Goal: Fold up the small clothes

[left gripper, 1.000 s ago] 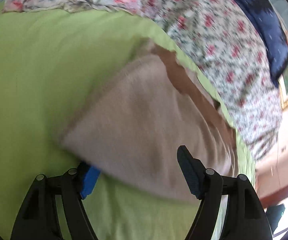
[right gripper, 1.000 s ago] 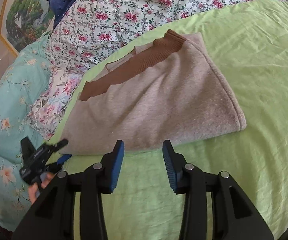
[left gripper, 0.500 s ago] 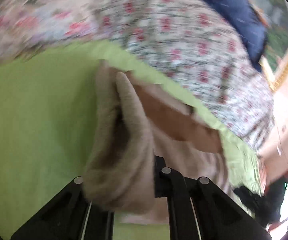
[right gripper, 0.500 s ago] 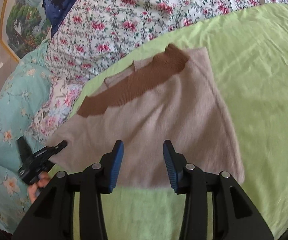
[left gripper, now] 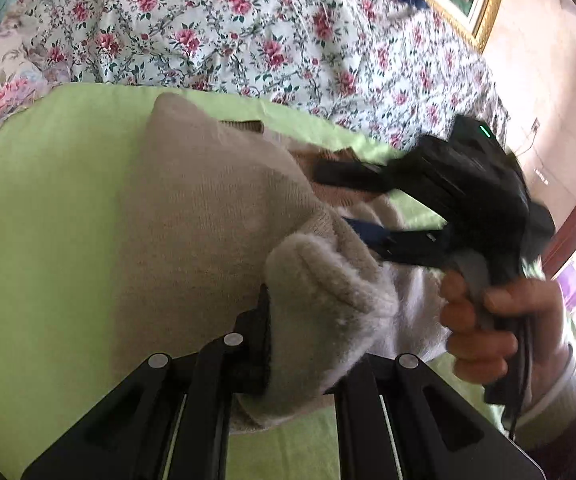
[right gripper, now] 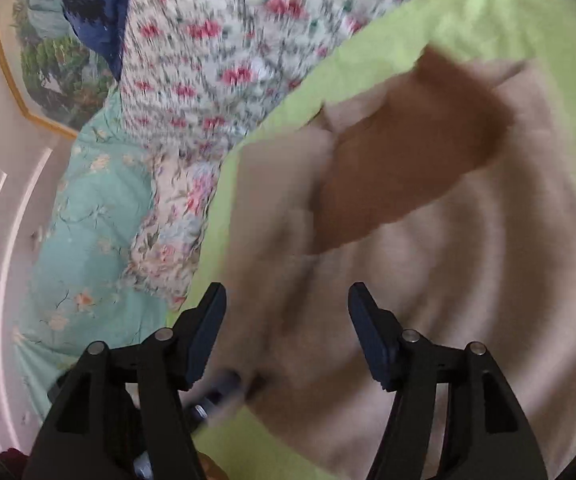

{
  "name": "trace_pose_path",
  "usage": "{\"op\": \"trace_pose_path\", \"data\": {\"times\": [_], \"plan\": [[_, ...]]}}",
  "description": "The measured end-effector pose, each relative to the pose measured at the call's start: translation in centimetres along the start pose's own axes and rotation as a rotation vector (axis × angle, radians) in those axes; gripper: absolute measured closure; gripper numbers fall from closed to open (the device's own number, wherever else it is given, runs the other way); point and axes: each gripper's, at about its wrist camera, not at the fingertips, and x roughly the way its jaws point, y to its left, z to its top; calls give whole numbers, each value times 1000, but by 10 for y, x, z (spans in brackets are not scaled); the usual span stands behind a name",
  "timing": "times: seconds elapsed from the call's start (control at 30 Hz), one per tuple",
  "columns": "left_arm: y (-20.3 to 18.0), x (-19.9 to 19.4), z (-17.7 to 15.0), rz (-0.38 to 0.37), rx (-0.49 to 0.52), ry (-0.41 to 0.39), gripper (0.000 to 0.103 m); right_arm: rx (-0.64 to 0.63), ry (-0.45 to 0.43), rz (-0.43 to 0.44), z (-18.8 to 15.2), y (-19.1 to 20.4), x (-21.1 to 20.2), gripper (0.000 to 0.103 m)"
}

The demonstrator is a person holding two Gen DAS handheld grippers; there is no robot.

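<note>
On the green sheet (left gripper: 47, 200) lay the beige knit garment (left gripper: 191, 208), its brown ribbed band (right gripper: 408, 172) toward the flowered quilt (left gripper: 247, 32); your left gripper (left gripper: 304, 336) was clenched on a thick bunched corner of it, raised off the bed and carried over the rest of the cloth; your right gripper (right gripper: 288, 320) hovered above the garment's near part with its jaws opening, cloth below them but nothing pressed between the pads.

You risked, by my judgement, losing the fold's line: the pinched wad looked bulky, several layers caught at once, so a lower layer could slip out and leave the hem uneven; a knit this soft would probably sag and drag the layer under it, bunching the garment rather than laying it flat. You also had the two tools very close; in the left view your right hand (left gripper: 484, 320) and its black body sat just beside the lifted corner, so a collision or a snagged finger in the loops of the knit seemed possible. The right view was badly smeared, so I could not tell how flat the cloth lay there.

Around you: a dark blue cushion (right gripper: 95, 4) and a gilt-framed picture (right gripper: 51, 68) stood well apart behind the quilt; a turquoise floral cover (right gripper: 99, 232) lay beside the sheet; none of these stood in the way.
</note>
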Motion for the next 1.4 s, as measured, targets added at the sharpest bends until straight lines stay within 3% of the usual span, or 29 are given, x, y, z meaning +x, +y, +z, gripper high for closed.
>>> {"op": "trace_pose_path", "data": {"times": [0.1, 0.13, 0.17, 0.2, 0.23, 0.33, 0.47, 0.6, 0.73, 0.83, 1.0, 1.13, 1.23, 1.3, 1.4], "plan": [[-6, 2, -3, 16, 27, 2, 96, -28, 37, 1, 12, 8, 31, 38], [-5, 1, -3, 19, 29, 3, 96, -32, 40, -8, 15, 9, 40, 43], [-6, 1, -2, 22, 31, 5, 96, -44, 44, -16, 20, 12, 49, 50], [-7, -2, -1, 24, 31, 6, 96, -51, 43, -17, 23, 14, 54, 70], [-9, -4, 2, 27, 29, 7, 96, -53, 35, -18, 27, 17, 54, 82], [-24, -17, 12, 5, 51, -18, 96, -97, -13, 2, 38, 35, 36, 86], [-69, -19, 25, -82, 104, -53, 95, -244, -98, -24, 47, 66, -21, 86], [-103, 16, 20, -128, 119, 0, 95, -256, -132, -101, 51, 46, -64, 86], [-111, 59, 5, -147, 97, 108, 95, -191, -103, -215, 47, -3, -71, 86], [-118, 72, -2, -140, 112, 135, 95, -148, -94, -254, 42, -34, -73, 86], [-129, 71, -4, -165, 147, 112, 93, -194, -141, -262, 39, -38, -89, 86], [-132, 98, -12, -140, 152, 179, 92, -219, -99, -381, 38, -49, -79, 84], [-123, 93, -14, -171, 118, 200, 83, -229, -99, -405, 34, -51, -76, 77], [-117, 88, -12, -197, 107, 219, 60, -223, -116, -426, 30, -50, -82, 64], [-109, 63, -14, -219, 114, 238, 40, -196, -144, -438, 22, -50, -94, 51]]}}
